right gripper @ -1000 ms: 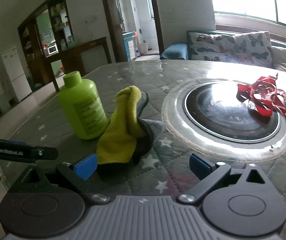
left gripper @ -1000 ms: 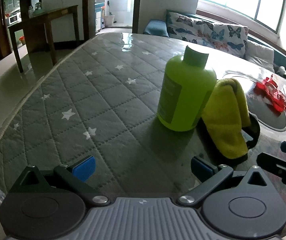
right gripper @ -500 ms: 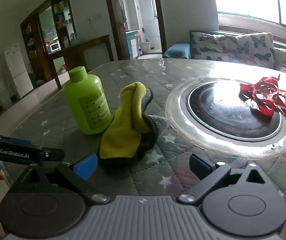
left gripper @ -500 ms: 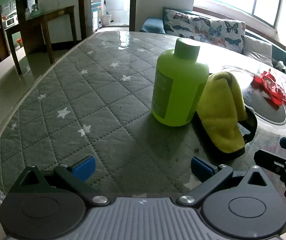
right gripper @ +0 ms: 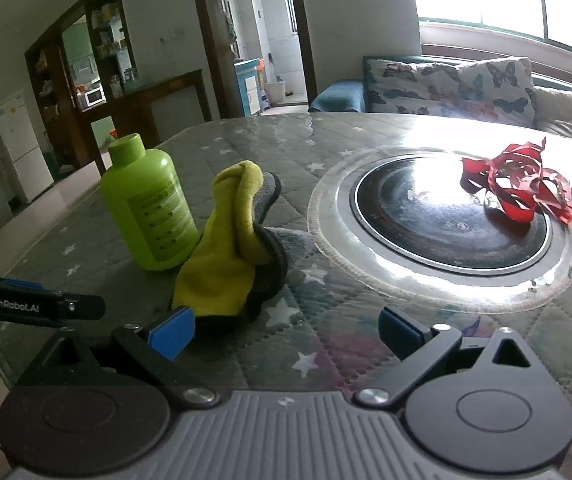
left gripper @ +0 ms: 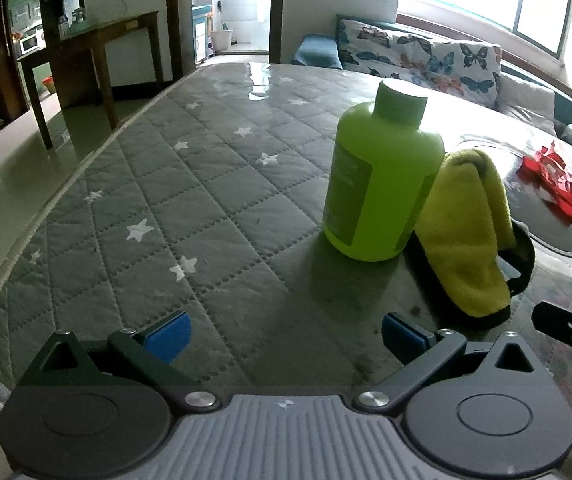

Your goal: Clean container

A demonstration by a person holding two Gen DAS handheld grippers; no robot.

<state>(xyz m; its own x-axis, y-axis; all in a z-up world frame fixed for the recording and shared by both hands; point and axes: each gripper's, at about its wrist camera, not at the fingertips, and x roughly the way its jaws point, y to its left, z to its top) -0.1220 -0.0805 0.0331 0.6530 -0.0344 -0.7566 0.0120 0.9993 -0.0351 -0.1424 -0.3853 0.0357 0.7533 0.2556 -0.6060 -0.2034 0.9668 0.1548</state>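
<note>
1. The left tool (left gripper: 286, 334) hovers low over the near edge of the surface (left gripper: 190, 200), its blue-padded fingers spread wide with nothing between them
2. The right tool (right gripper: 286, 330) hovers beside it, jaws equally wide and empty; its black tip shows at the right edge of the left wrist view, and the left tool's arm crosses the left edge of the right wrist view
3. The green bottle (left gripper: 381, 180) stands upright on the quilted, star-patterned surface, cap on, ahead and to the right of the left tool and well apart from its fingers
4. A yellow cloth (left gripper: 465, 232) with a dark grey underside is draped in a heap just beside the bottle on its right, touching or almost touching it; in the right wrist view the cloth (right gripper: 230, 244) lies just ahead of the right tool's left finger
5. A round black plate (right gripper: 449, 212) set in a clear ring sits in the surface, to the right of the cloth
6. Red cut paper (right gripper: 517, 184) lies on the plate's far right rim
7. A butterfly-print sofa (left gripper: 417, 60) stands beyond the surface under the window
</note>
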